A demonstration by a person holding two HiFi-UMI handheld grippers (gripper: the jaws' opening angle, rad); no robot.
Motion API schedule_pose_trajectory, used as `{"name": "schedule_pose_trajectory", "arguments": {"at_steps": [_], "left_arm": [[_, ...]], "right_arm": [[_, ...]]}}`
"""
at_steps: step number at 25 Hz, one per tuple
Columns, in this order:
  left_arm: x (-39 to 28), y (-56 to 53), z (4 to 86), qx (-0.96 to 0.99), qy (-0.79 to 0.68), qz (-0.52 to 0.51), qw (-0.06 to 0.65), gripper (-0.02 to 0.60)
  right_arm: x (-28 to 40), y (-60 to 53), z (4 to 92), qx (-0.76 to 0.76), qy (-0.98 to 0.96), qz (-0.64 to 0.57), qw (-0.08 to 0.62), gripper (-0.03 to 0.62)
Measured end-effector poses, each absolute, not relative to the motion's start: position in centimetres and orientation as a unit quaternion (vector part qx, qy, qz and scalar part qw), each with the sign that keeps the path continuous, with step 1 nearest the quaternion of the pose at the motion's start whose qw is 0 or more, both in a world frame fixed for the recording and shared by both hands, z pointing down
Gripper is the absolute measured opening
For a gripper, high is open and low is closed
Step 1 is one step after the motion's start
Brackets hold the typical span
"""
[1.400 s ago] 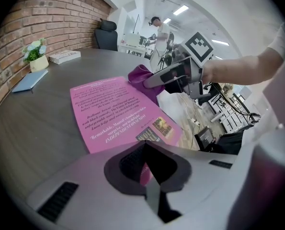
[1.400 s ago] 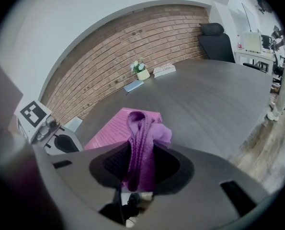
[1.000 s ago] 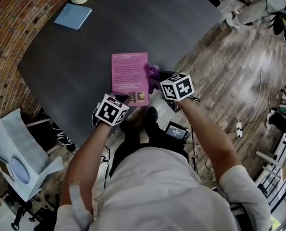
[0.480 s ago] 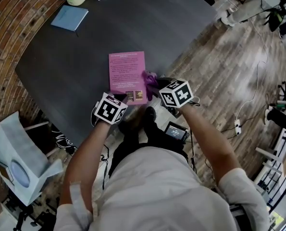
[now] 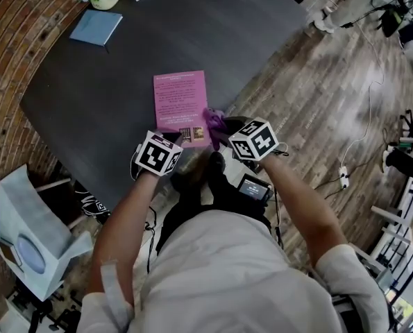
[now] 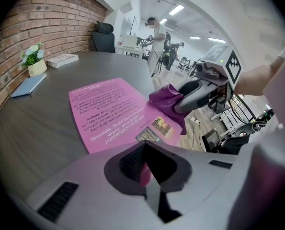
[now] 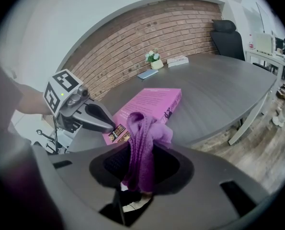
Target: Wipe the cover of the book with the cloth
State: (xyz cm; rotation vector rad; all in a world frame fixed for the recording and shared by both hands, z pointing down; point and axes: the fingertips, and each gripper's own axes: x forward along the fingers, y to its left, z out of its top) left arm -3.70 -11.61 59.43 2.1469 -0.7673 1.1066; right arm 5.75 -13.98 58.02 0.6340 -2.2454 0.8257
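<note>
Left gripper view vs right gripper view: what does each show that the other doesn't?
Left only: the right gripper holding the purple cloth on the pink book; a person standing beyond.
Right only: the left gripper clamped on the book's near corner; the book's spine.
Both: book, cloth, flower pot, brick wall.

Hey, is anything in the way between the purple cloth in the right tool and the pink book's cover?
Nothing visible. The right tool holds the cloth at the near right corner of the book, and the cover beyond it lies bare. The left tool grips the book's near edge, off to the side.
</note>
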Motion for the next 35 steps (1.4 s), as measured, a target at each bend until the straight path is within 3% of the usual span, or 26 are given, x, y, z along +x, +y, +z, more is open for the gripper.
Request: {"name": "schedule_pose_trajectory", "arguments": {"at_steps": [35], "left_arm": [[-3.8, -11.0, 58.7, 0.821, -0.326, 0.342, 0.321, 0.008]], "right_arm": [[5.8, -4.6, 53.7, 0.152, -0.882, 0.289, 0.340, 0.127]]}}
